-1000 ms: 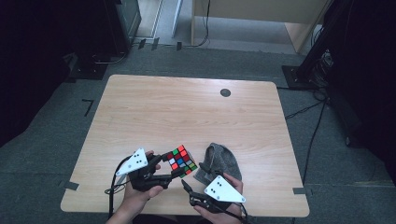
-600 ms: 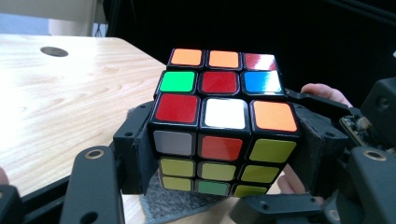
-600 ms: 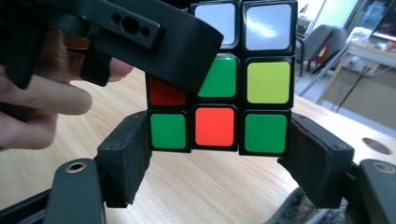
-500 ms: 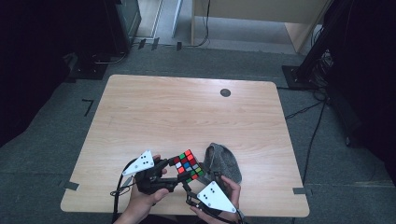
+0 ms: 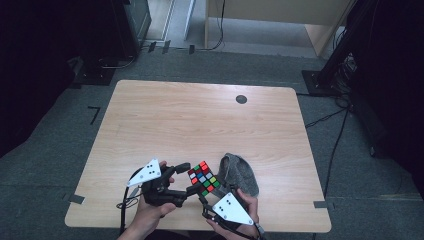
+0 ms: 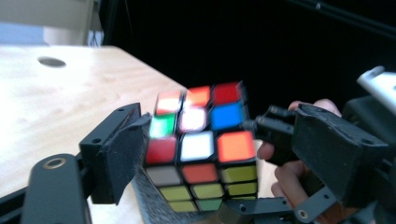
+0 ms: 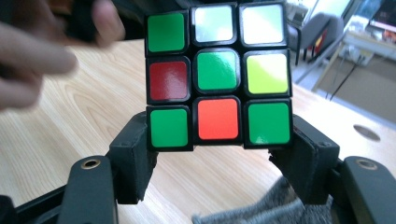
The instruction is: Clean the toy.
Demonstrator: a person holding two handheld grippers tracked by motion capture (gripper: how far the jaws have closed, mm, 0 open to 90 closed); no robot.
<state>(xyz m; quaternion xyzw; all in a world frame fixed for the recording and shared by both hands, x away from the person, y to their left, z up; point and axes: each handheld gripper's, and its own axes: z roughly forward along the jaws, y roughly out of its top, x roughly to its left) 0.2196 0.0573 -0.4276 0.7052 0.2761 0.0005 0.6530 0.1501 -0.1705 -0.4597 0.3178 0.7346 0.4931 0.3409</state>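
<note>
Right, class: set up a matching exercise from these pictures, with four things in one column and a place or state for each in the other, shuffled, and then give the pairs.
Things:
1. multicoloured puzzle cube
2. crumpled grey cloth
3. round dark hole in the wooden table top
4. left gripper

Places or states:
A. near the table's far edge
B. lying on the table, right of the cube
C. clamped between the right gripper's fingers
D. open, one finger on each side of the cube

Pairs: 1-C, 2-B, 3-A, 4-D
</note>
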